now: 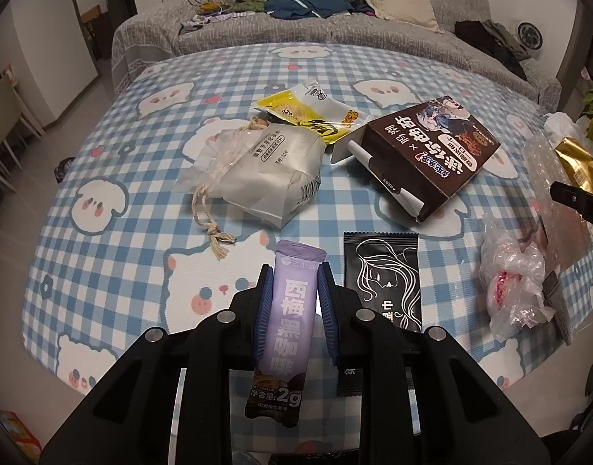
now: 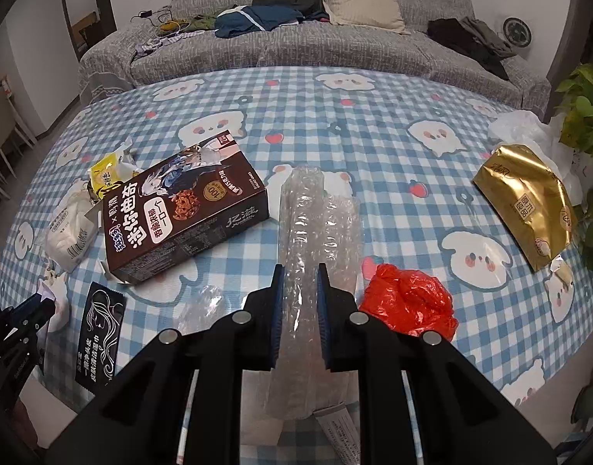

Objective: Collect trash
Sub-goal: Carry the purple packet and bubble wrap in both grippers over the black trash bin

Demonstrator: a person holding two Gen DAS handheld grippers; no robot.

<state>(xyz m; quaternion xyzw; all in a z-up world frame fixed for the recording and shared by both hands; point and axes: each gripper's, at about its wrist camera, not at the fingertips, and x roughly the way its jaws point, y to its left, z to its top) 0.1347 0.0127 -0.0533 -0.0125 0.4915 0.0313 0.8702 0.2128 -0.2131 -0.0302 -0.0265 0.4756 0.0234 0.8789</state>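
Observation:
In the left wrist view my left gripper point(image 1: 295, 275) is shut on a purple coffee stick sachet point(image 1: 286, 317), held upright above the checked tablecloth point(image 1: 141, 263). Beside it on the cloth lies a black wipe packet point(image 1: 381, 279). In the right wrist view my right gripper point(image 2: 301, 275) is shut on a long sheet of clear bubble wrap point(image 2: 315, 217) that stretches away over the table. A red plastic bag point(image 2: 410, 300) lies crumpled just right of it. The left gripper point(image 2: 21, 321) shows at that view's left edge.
A dark brown snack box point(image 2: 184, 205) lies open on its side. A white drawstring pouch point(image 1: 257, 170) and a yellow wrapper point(image 1: 308, 114) sit behind. A gold packet point(image 2: 525, 201) and white bag point(image 2: 528, 128) lie right, by a plant point(image 2: 586, 116). A grey sofa point(image 1: 335, 27) stands beyond.

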